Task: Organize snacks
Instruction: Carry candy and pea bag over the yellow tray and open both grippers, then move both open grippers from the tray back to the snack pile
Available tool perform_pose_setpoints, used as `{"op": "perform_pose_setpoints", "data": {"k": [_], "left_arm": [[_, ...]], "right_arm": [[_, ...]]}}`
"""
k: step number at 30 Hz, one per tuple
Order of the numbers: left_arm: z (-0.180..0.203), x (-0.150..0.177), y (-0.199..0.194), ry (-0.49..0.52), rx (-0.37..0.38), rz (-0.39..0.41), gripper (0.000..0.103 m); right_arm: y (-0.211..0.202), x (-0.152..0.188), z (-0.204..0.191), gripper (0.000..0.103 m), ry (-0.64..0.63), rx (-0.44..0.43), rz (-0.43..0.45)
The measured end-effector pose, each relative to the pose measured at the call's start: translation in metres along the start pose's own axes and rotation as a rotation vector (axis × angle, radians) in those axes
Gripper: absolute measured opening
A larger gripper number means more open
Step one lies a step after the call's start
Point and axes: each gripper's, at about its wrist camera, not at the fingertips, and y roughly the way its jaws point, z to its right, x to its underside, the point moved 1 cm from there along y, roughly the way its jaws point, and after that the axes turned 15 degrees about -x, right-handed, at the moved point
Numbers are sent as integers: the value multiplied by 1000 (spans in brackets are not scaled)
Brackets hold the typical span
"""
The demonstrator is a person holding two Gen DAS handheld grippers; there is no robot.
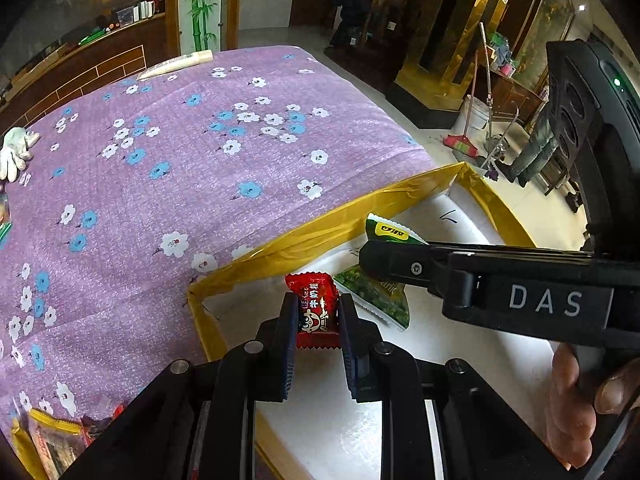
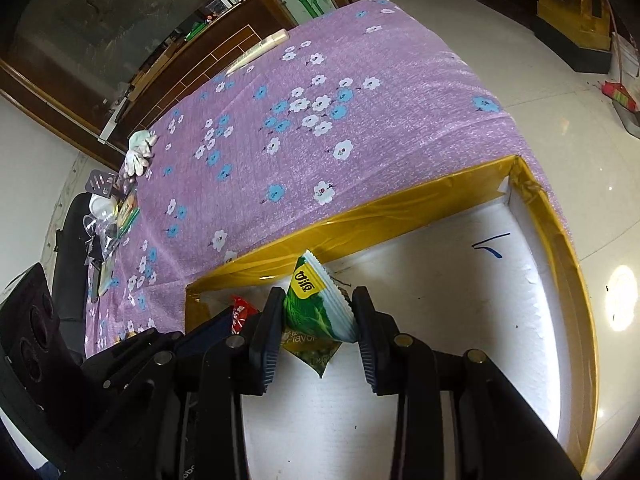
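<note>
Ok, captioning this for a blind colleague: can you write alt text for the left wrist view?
The left claw grips a red candy over a gold-edged white box on a purple flowered cloth. Beside it, the right claw holds a green snack packet.

The box point(image 2: 460, 200) has glossy, wrinkled gold tape on its rim and matt white foam inside. Beside it, the surface point(image 1: 180, 140) wears woven purple floral cloth. In the box, the red candy point(image 1: 316, 312) and green snack packets point(image 2: 316, 308) are shiny plastic film. Beyond it, floor tiles point(image 2: 540, 60) gleam.
</note>
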Motion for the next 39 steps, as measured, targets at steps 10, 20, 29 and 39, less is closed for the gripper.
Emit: {"op": "perform_pose_setpoints", "data": {"k": [10, 20, 29, 39], "left_arm": [[3, 0, -2, 7, -7, 5, 19], [6, 0, -13, 13, -10, 26, 23], [8, 5, -39, 30, -6, 76, 23], [-13, 19, -85, 54, -72, 180, 23]], "right_arm": [[-3, 1, 1, 36, -4, 19, -1], [-24, 4, 0, 37, -4, 31, 37], [-47, 17, -17, 37, -18, 29, 76], [-66, 39, -59, 37, -60, -6, 117]]}}
